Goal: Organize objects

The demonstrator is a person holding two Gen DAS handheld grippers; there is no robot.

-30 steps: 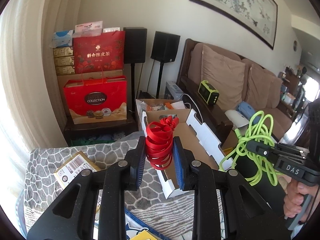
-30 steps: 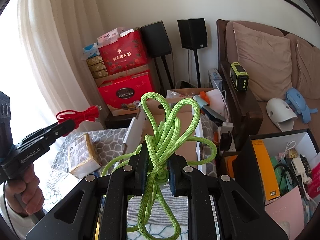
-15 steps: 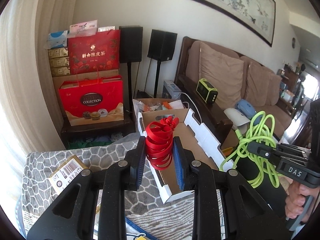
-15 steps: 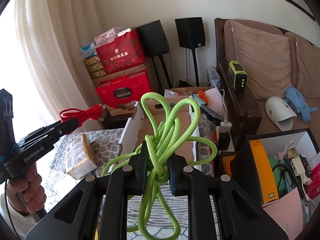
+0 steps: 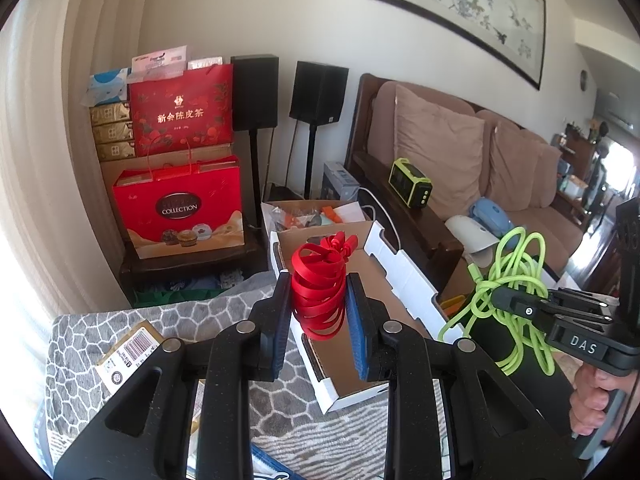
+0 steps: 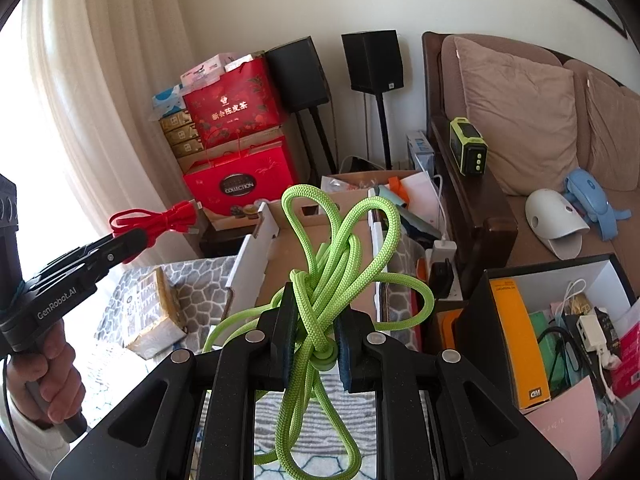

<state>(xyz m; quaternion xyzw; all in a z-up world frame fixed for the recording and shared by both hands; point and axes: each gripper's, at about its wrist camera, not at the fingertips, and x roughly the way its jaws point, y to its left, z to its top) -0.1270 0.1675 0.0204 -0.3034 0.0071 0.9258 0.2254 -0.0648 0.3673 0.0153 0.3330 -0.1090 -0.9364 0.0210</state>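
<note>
My left gripper (image 5: pixel 318 300) is shut on a coiled red flat cable (image 5: pixel 318 280) and holds it in the air above a long open cardboard box (image 5: pixel 360 344) with white flaps. My right gripper (image 6: pixel 314 320) is shut on a bundle of green braided rope (image 6: pixel 340 248), also held in the air over the same box (image 6: pixel 280 264). Each gripper shows in the other's view: the right one with the rope (image 5: pixel 516 280) at the right, the left one with the red cable (image 6: pixel 156 224) at the left.
A grey patterned cloth (image 5: pixel 200 316) covers the table, with a brown parcel (image 5: pixel 128 348) on it. Red gift bags (image 5: pixel 180 216) and speakers (image 5: pixel 318 92) stand behind. A sofa (image 5: pixel 440 148) is at the right. A black bin of cables and boxes (image 6: pixel 560 328) sits at the right.
Both grippers have drifted slightly with their loads still held; the left view has shifted a little, with the box and bags moving left in it. Nothing was let go.
</note>
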